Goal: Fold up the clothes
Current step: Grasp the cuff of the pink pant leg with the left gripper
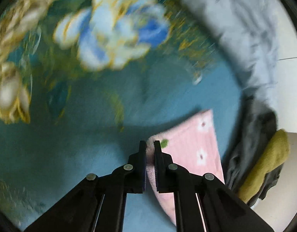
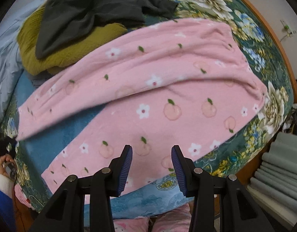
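Pink fleece trousers [image 2: 148, 89] with peach and flower prints lie spread across the bed, their two legs running down toward the left. One leg end [image 1: 189, 154] is pinched in my left gripper [image 1: 150, 145], which is shut on its edge; that view is motion-blurred. My right gripper [image 2: 152, 150] is open, hovering above the lower leg near the front bed edge, with nothing between its blue pads [image 2: 127, 164].
A dark grey garment [image 2: 98, 9] lies over an olive-green one [image 2: 57, 46] at the back left. The teal floral bedspread [image 2: 264, 61] covers the bed; a pale blue quilt [image 1: 245, 29] lies alongside. A hand [image 2: 5, 166] holds the left gripper at the far left. Grey folded fabric [image 2: 279, 164] sits right.
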